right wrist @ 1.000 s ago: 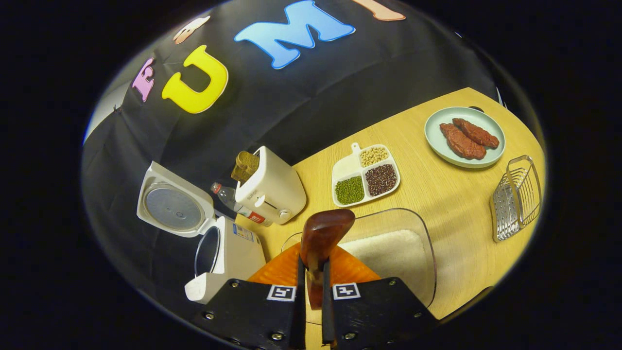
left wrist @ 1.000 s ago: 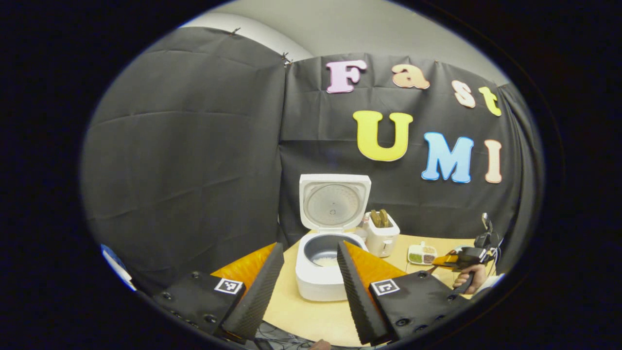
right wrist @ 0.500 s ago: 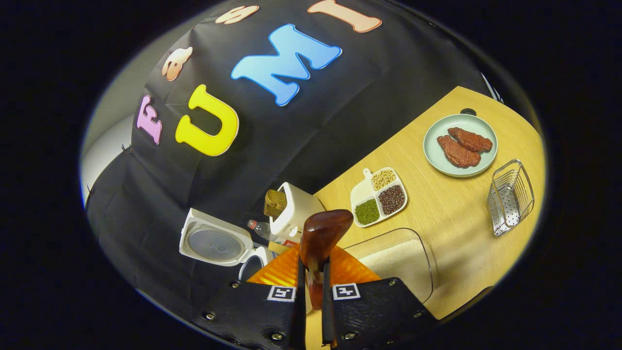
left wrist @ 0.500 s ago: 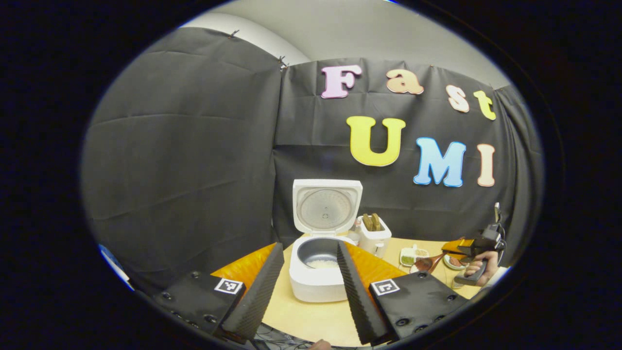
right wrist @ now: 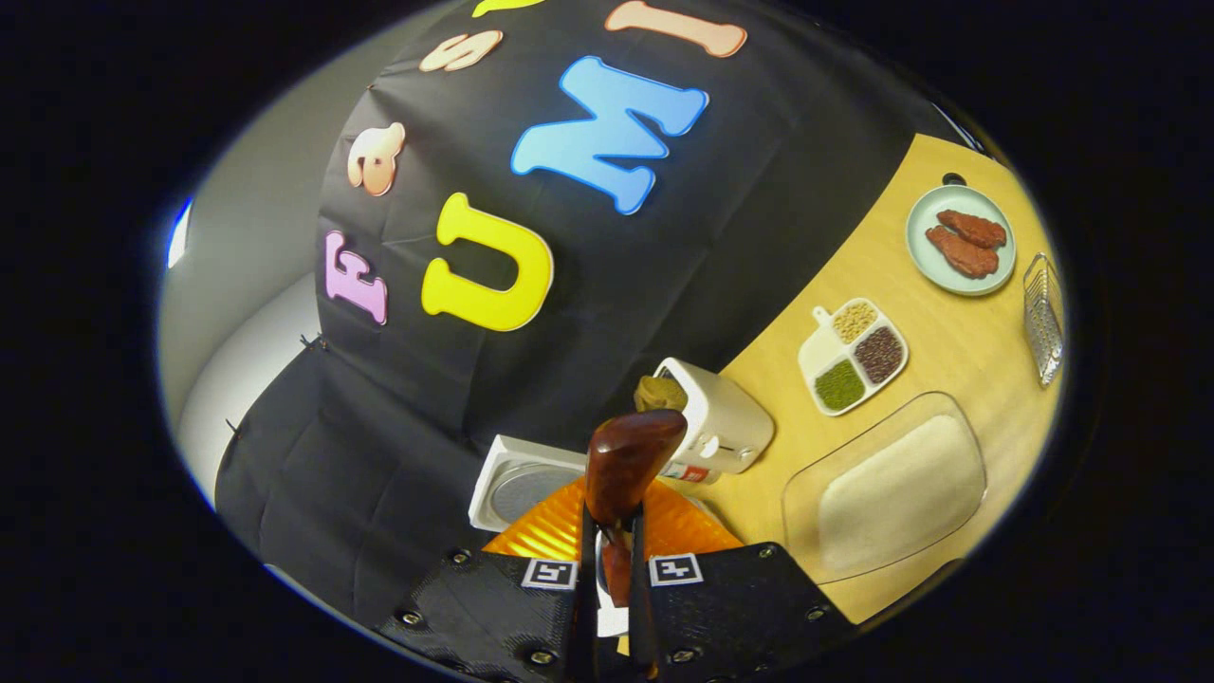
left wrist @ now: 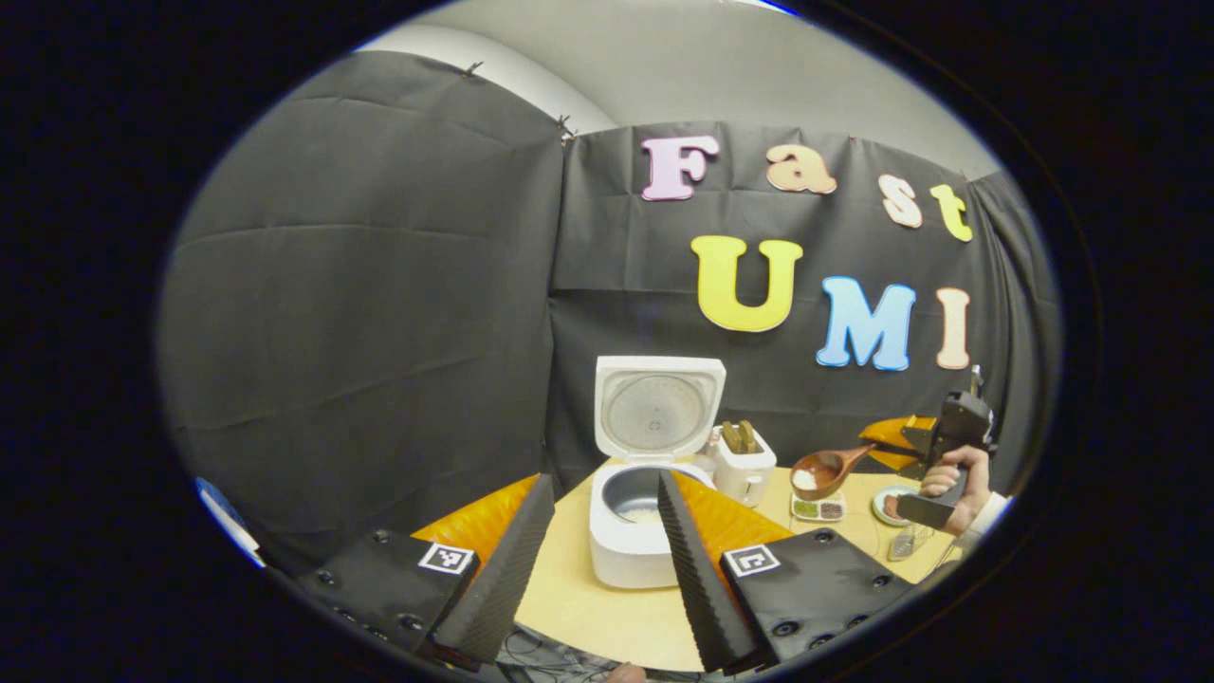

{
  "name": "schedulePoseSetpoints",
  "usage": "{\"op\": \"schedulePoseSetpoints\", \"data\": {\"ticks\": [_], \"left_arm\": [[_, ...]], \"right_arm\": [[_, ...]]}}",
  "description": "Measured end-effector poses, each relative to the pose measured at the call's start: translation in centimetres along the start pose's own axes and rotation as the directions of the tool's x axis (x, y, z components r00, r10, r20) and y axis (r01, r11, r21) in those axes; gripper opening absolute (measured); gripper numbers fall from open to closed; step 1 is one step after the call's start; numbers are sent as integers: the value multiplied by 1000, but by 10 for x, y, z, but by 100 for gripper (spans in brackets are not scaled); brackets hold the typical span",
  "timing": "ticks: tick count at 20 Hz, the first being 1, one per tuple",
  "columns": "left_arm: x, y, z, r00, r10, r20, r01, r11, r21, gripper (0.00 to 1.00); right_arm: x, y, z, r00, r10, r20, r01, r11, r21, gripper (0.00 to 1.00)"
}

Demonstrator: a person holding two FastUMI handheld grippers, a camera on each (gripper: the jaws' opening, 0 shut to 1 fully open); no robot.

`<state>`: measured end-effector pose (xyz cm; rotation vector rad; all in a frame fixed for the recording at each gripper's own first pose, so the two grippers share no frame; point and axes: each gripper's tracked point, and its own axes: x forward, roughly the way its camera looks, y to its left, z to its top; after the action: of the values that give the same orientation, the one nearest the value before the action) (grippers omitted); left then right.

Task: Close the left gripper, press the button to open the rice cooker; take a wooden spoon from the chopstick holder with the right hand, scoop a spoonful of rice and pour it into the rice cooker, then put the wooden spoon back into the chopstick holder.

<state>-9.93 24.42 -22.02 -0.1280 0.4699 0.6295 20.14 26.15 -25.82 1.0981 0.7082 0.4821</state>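
Rice, a small white heap, now rides in the dark brown wooden spoon [left wrist: 821, 470], which has risen from the clear plastic rice tub [right wrist: 887, 491] since a second ago. The right gripper [right wrist: 607, 569] clenches its handle right of the open white rice cooker [left wrist: 641, 517], so pouring comes next. The left gripper [left wrist: 597, 560] hangs released, near.

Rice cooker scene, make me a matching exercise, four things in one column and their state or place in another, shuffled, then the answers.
Things:
1. rice cooker
2. wooden spoon
3. toaster
4. round plate

States or places:
A. holds two reddish-brown pieces of food
B. lid standing open, a little rice in the pot
C. held in the right gripper, rice in its bowl
D. has bread sticking out of the top

Pairs: 1-B, 2-C, 3-D, 4-A
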Motion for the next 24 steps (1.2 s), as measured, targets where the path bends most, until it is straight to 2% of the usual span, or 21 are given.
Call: {"op": "schedulePoseSetpoints", "data": {"ticks": [3,7,10,12,15,16,21,22,24], "left_arm": [[-9,26,-2,1000,21,2,-21,1000,-9,74],[-14,59,-6,999,55,-3,-55,998,-24,74],[-15,82,-12,997,82,-8,-82,996,-32,74],[-14,93,-17,995,97,-19,-98,994,-42,74],[-11,112,-22,992,123,-29,-124,991,-55,75],[-10,117,-24,991,133,-32,-134,989,-59,81],[-7,140,-38,983,178,-55,-182,979,-93,81],[-6,143,-40,981,184,-59,-189,977,-98,81],[-3,148,-43,979,191,-64,-198,974,-110,81]], "right_arm": [[28,31,-28,1000,27,-11,-28,999,-47,13],[75,48,-66,1000,-15,-17,11,982,-191,13],[115,53,-102,997,-50,-52,31,949,-314,13],[140,48,-126,993,-86,-79,47,912,-408,13],[172,38,-162,981,-133,-139,31,821,-570,13],[181,36,-173,976,-148,-159,16,780,-625,13],[200,27,-208,962,-192,-192,-46,580,-813,13],[201,28,-213,962,-194,-192,-59,538,-841,13],[203,30,-219,965,-191,-181,-87,420,-903,13]]}}
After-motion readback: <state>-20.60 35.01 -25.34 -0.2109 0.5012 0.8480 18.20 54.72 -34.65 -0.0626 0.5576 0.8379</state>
